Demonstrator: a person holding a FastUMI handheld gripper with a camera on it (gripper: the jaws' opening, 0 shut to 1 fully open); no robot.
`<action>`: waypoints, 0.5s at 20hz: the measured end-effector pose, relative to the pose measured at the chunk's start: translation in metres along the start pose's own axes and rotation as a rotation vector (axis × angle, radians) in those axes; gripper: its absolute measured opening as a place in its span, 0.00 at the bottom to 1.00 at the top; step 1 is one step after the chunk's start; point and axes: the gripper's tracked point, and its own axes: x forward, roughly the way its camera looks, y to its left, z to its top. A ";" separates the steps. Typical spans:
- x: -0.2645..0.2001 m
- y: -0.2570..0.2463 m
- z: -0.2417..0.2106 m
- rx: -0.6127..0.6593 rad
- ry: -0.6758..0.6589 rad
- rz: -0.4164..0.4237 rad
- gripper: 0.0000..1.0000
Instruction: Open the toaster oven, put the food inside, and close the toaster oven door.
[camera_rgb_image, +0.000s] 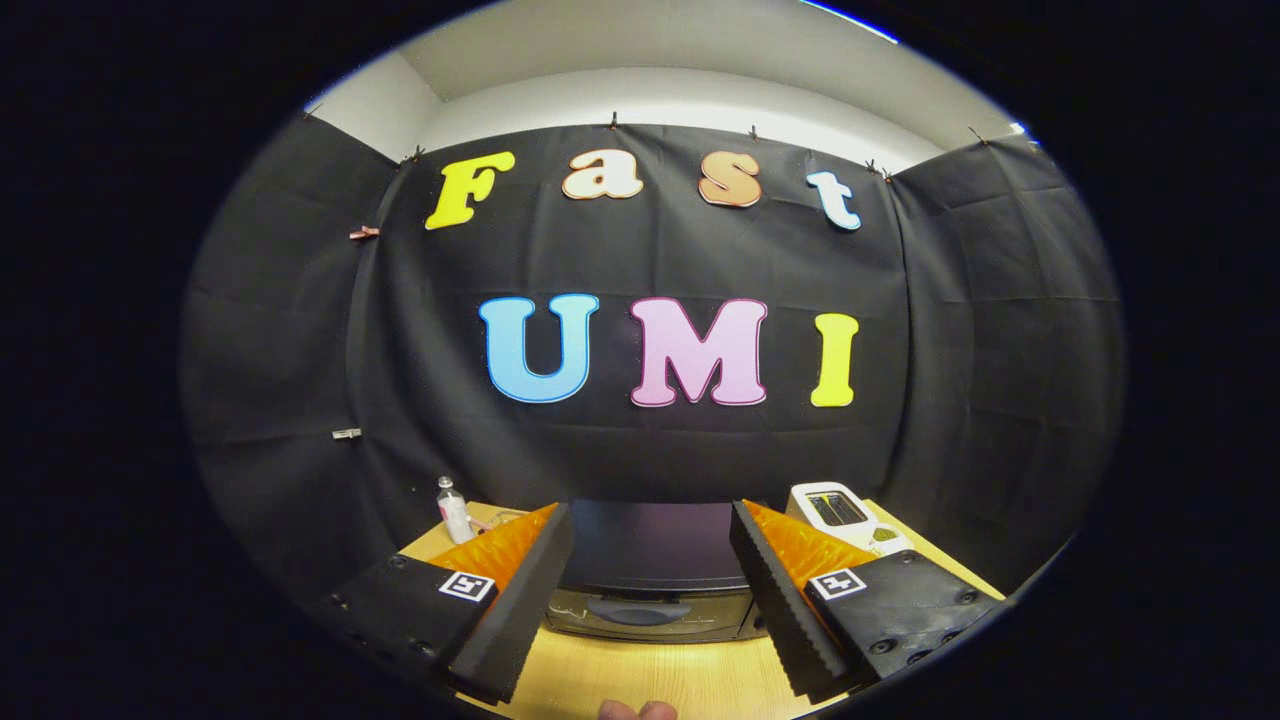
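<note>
A black toaster oven (650, 580) stands on the wooden table (640, 675), just ahead of and between my fingers. I see its dark top and the upper front with a curved handle (640, 612); the door looks closed. My gripper (650, 560) is open, raised above the table. Its two black ridged fingers (520, 610) with orange sides stand wide apart on either side of the oven, with nothing between them. Whether any food is in view I cannot tell.
A small clear bottle with a white label (455, 510) stands at the table's back left. A white appliance (845, 515) sits at the back right. Fingertips of a person's hand (637, 710) show at the table's near edge.
</note>
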 end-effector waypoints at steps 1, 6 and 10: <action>0.005 0.001 -0.014 -0.004 0.017 0.001 0.98; 0.033 0.010 -0.081 -0.037 0.090 -0.005 0.98; 0.064 0.018 -0.131 -0.052 0.163 -0.024 0.98</action>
